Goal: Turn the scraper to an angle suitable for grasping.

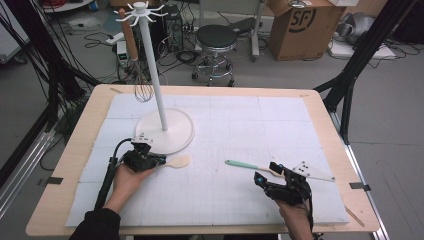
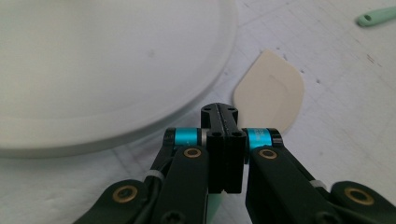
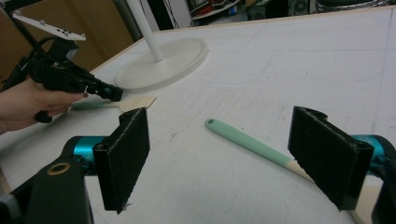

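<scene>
A spatula with a cream head point(image 1: 178, 161) and a mint handle lies on the white mat by the stand's base. My left gripper point(image 1: 161, 161) sits right over its neck, jaws shut together. In the left gripper view the cream head point(image 2: 271, 93) shows just past the gripper point(image 2: 219, 112) and the mint handle point(image 2: 214, 205) under it. I cannot tell whether it is pinched. A second spatula point(image 1: 242, 165) lies at the front right. My right gripper point(image 1: 265, 172) stands open over its head end, and its mint handle point(image 3: 247, 142) runs between the jaws of that gripper point(image 3: 224, 158).
A white hook stand point(image 1: 152, 60) rises from a round base point(image 1: 172, 131) at the mat's left. A whisk point(image 1: 142, 86) with a wooden handle hangs from it. The wooden table edge point(image 1: 85, 120) frames the mat; a stool point(image 1: 216, 37) and a box point(image 1: 300, 27) stand beyond.
</scene>
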A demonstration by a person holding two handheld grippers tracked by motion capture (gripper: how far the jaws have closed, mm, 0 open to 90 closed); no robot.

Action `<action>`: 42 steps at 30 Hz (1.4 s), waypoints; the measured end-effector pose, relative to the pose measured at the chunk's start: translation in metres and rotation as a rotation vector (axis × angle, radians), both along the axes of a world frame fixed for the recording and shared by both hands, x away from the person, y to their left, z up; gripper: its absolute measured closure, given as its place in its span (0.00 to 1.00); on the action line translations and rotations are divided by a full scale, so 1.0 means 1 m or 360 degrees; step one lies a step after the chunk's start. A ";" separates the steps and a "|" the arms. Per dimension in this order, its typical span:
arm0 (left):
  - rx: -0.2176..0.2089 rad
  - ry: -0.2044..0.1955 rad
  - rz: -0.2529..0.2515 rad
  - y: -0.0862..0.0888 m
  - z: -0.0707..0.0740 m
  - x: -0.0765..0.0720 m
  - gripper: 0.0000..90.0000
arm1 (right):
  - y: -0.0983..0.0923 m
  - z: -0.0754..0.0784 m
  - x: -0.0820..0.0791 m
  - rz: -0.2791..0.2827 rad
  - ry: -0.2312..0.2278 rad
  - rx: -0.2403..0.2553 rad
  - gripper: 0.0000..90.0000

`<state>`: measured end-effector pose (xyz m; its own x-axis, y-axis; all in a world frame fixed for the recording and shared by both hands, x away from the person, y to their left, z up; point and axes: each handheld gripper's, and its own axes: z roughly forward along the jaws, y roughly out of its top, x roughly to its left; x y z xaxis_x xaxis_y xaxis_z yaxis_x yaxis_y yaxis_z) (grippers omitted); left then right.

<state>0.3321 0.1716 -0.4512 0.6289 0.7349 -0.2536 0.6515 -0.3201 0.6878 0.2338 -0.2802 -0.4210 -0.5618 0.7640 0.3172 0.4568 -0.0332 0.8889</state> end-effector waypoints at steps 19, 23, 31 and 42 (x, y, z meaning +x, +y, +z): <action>-0.0017 0.0018 -0.0211 -0.028 0.005 -0.016 1.00 | 0.002 0.000 0.000 0.0008 0.0004 -0.0013 0.22; -0.0122 -0.0025 -0.0174 -0.024 0.012 -0.025 1.00 | 0.001 -0.001 0.000 0.0008 0.0005 -0.0020 0.22; -0.0147 -0.0035 -0.0109 0.000 0.010 -0.062 1.00 | 0.001 0.000 -0.001 0.0006 0.0004 -0.0014 0.23; -0.0051 -0.0041 0.0065 0.051 0.004 -0.093 1.00 | 0.007 0.001 0.000 0.0017 -0.0003 -0.0021 0.23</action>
